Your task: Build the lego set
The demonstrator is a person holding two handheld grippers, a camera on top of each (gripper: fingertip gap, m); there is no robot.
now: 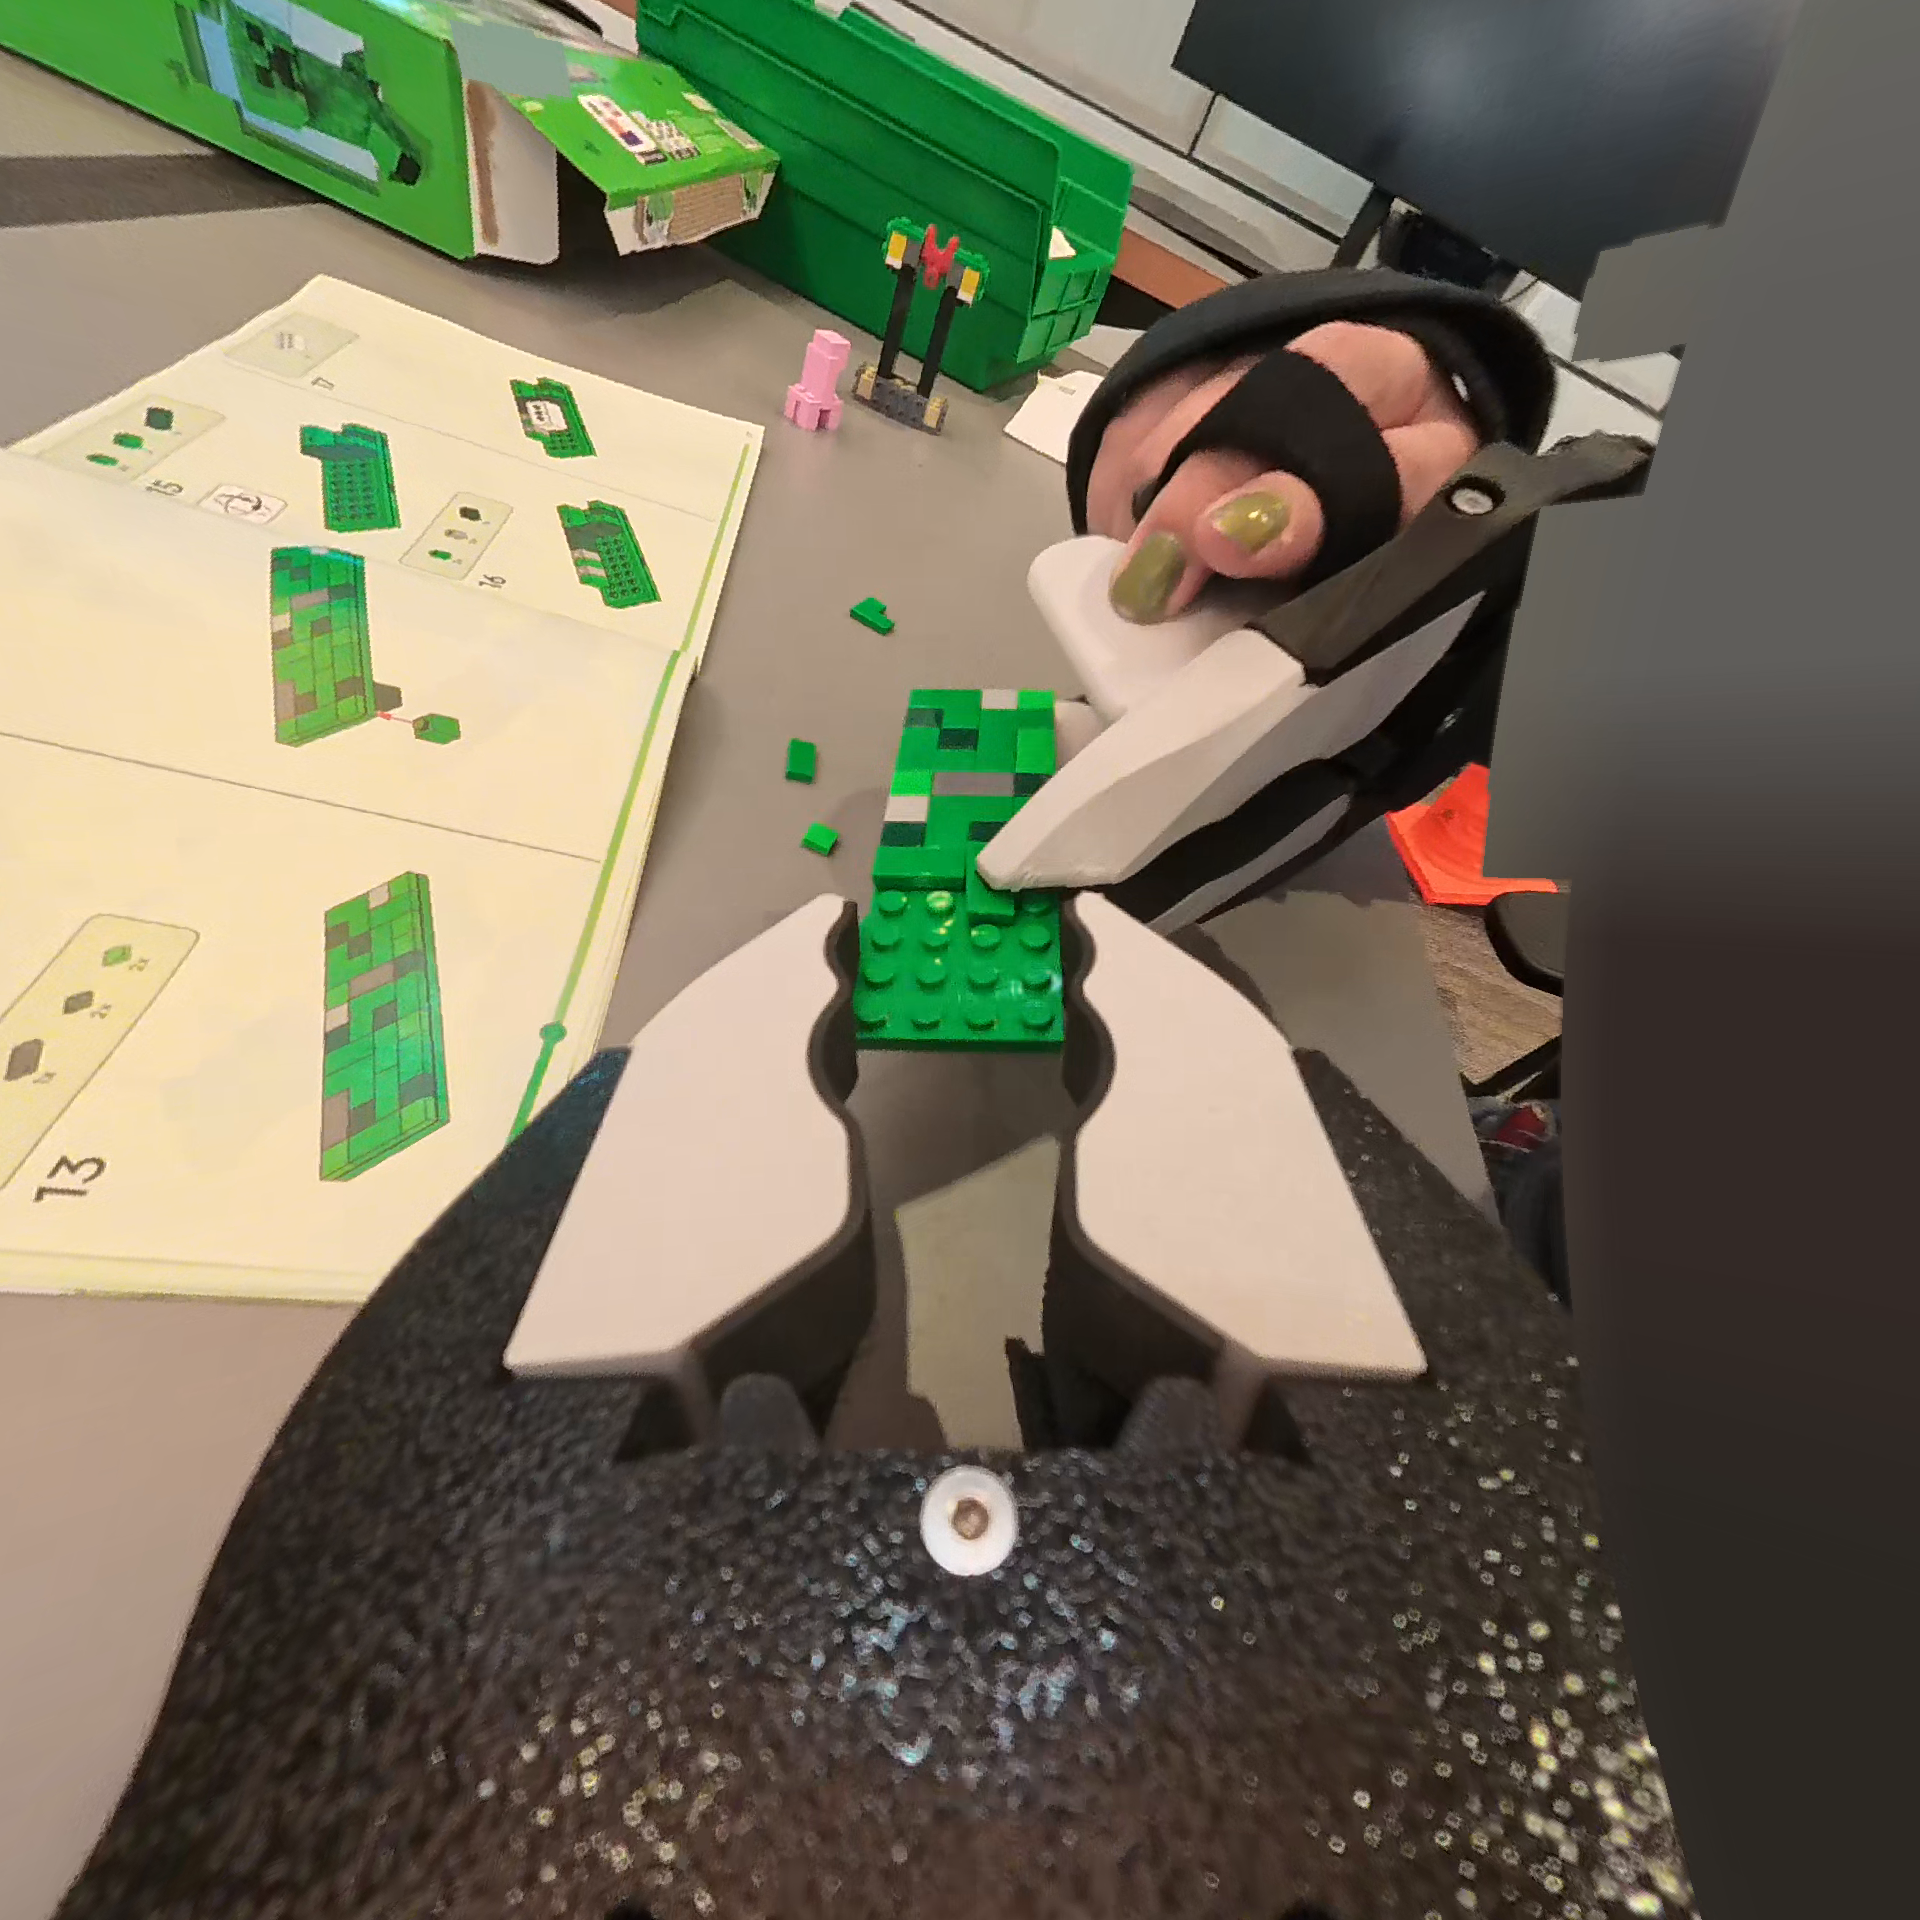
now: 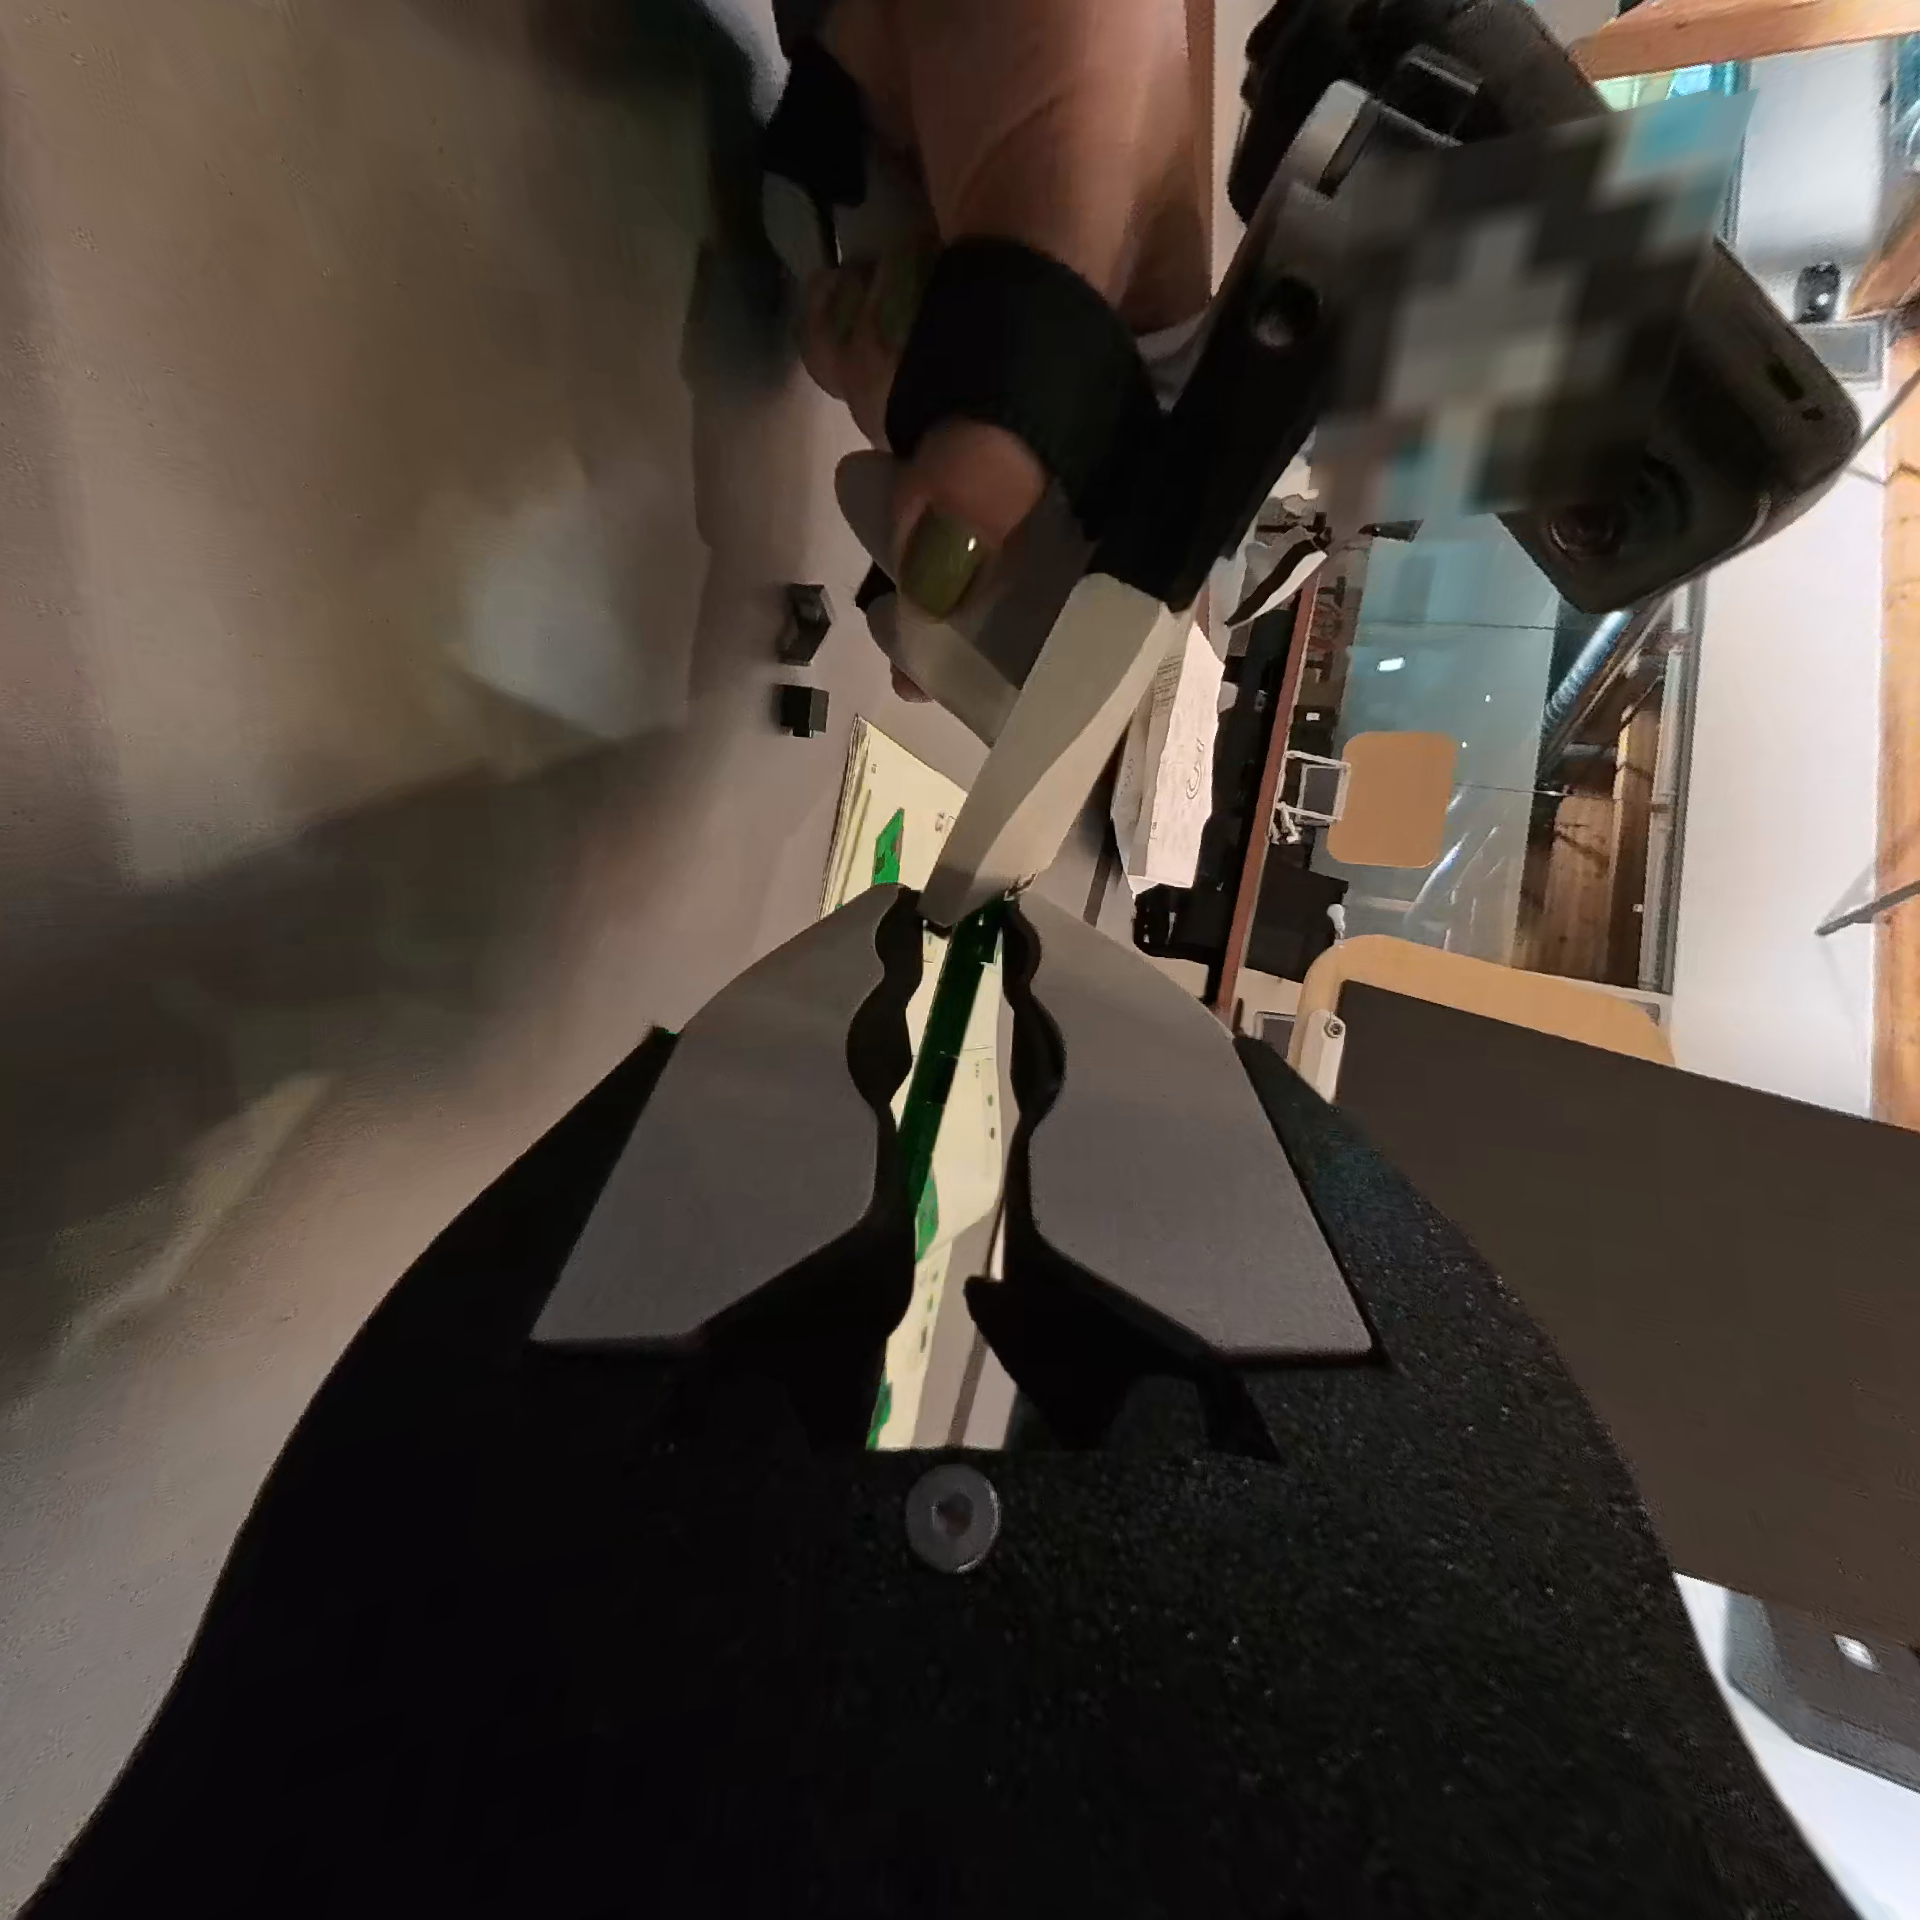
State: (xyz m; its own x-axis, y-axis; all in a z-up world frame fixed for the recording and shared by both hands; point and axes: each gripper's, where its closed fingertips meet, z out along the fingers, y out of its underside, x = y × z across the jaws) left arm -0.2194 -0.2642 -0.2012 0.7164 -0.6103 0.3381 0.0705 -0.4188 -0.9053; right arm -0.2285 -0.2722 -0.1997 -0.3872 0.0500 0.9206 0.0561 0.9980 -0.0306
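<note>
Frame centre: left gripper (image 1: 966, 925) clamps bare studded end of green plate (image 1: 961, 977). Right gripper (image 1: 1023, 868), fingers together, presses small green tile (image 1: 995, 896) onto studs; actual grip unclear. Step: tiling. Next: firm downward push, then pick loose tile (image 1: 820, 837).

A long green Lego plate (image 1: 961, 883) lies flat on the grey table. Its far part is covered with smooth tiles in light green, dark green and grey; its near end shows bare studs. Three small loose green pieces (image 1: 818, 837) lie just left of it, apart from one another.
</note>
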